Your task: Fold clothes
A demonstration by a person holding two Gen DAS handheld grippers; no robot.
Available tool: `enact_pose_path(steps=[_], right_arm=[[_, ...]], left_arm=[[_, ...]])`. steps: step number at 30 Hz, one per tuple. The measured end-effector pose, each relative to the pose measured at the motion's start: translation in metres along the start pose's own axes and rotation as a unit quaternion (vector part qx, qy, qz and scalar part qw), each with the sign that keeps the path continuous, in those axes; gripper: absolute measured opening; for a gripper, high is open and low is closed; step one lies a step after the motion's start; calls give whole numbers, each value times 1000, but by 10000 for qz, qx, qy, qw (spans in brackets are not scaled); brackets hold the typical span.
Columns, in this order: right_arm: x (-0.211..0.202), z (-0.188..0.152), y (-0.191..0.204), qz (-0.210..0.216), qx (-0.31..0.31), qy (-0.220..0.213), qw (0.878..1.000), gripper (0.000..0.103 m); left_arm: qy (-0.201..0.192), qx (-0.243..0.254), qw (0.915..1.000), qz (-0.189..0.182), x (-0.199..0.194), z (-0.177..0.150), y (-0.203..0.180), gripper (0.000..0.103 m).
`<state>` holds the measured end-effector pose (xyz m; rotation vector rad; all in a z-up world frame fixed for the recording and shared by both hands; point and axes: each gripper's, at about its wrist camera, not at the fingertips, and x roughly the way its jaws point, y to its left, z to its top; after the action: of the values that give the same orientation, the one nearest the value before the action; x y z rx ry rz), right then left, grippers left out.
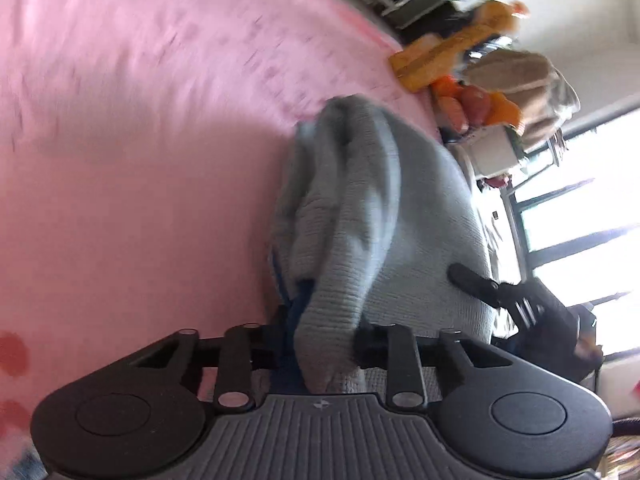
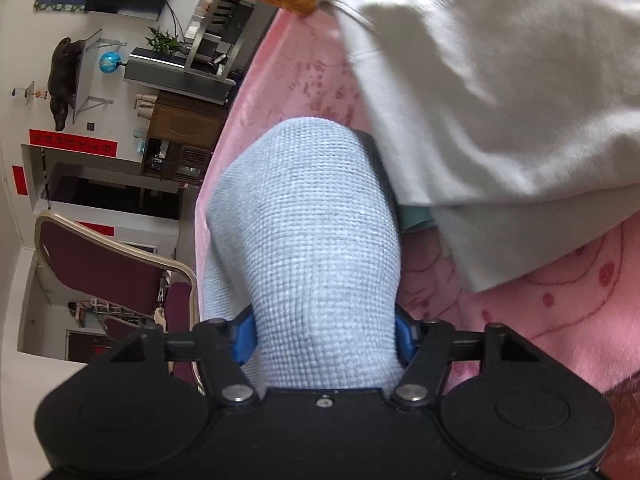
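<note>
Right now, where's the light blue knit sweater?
The light blue knit sweater is pinched in both grippers' jaws, left gripper and right gripper, hanging over the pink blanket, beside a white garment.

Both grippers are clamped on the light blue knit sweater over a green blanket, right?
Not quite: the blanket is pink, not green, as the right wrist view shows beside the fabric. The rest holds: the right gripper and the left gripper are each shut on the light blue knit sweater.
</note>
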<state>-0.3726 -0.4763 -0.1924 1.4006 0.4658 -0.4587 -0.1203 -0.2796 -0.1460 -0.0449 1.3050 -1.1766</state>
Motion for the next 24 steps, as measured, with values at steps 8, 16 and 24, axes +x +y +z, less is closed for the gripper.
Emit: enact_pose_path(steps=[8, 16, 24], right_arm=[[-25, 0, 23, 406, 9, -232, 9989, 57], [-73, 20, 30, 693, 32, -635, 9956, 55], [-164, 94, 24, 863, -171, -1373, 9866, 57]], left_arm=[[-47, 25, 9999, -148, -8, 3, -17, 23], [-211, 707, 9964, -428, -4, 22, -91, 23], [-318, 1028, 9914, -747, 57, 40, -188, 23]])
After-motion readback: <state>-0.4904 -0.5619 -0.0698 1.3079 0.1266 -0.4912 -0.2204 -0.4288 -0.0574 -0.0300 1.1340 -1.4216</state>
